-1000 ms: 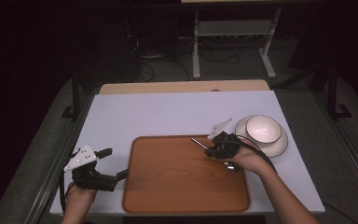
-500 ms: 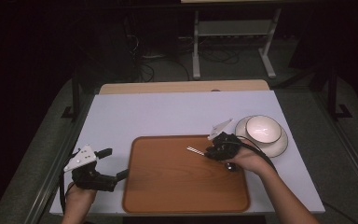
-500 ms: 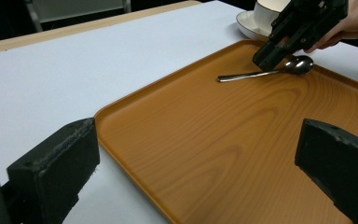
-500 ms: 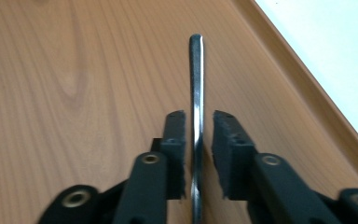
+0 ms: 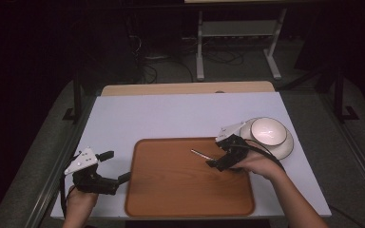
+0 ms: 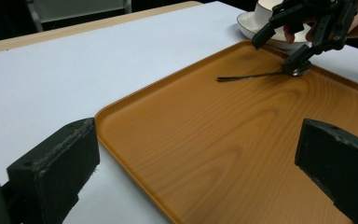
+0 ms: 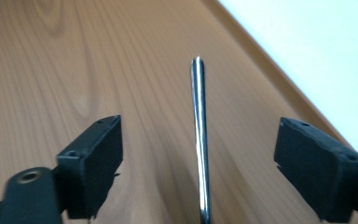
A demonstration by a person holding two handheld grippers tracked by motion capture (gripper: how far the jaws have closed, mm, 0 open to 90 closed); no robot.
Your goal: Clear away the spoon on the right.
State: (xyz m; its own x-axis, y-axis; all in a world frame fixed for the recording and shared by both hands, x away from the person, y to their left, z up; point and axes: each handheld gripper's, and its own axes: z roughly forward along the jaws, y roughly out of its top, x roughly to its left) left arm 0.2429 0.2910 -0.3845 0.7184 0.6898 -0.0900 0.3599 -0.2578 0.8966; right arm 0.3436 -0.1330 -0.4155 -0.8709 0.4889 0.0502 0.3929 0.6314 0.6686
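My right gripper [image 7: 199,163] had just been opening; its jaws stood wide with the metal spoon [image 7: 198,135] lying loose between them, flat on the wooden tray [image 5: 171,190] near its right edge. I judged the spoon light, stiff and slippery, best pinched across its thin handle. My left gripper [image 6: 200,172] hung open at the tray's left corner.

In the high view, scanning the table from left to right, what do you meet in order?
Left tongs → wooden tray → spoon lying on the tray → right tongs, jaws open after just opening, spoon handle between them untouched → white bowl on its saucer.
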